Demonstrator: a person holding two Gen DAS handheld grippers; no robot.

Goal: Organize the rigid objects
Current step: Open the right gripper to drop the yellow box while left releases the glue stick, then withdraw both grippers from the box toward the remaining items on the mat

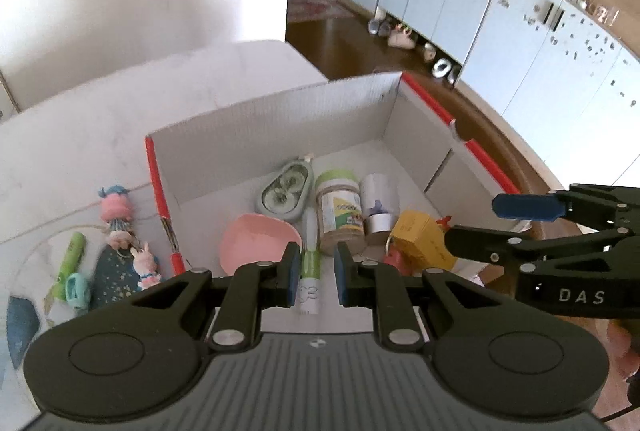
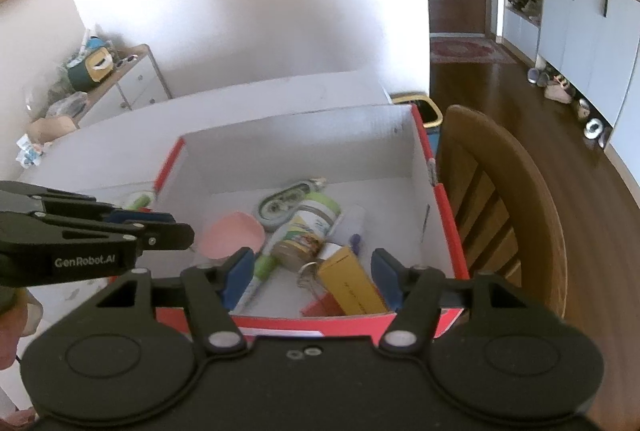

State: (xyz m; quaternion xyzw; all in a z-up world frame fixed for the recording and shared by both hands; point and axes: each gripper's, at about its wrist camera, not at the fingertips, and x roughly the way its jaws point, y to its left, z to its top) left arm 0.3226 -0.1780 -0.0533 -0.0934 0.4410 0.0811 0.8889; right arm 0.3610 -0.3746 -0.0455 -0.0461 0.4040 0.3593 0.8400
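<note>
Above red-edged box, right gripper jaws wide, holding nothing; left gripper nearly closed, empty. Box already holds jar, pink bowl, yellow carton. Next: green marker on table, at 9 o'clock from box; approach with open jaws, grip middle.

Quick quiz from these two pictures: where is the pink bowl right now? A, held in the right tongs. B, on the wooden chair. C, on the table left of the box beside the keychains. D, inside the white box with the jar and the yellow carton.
D: the pink bowl lies on the floor of the white box, near the jar and the yellow carton, with no tongs touching it.
</note>
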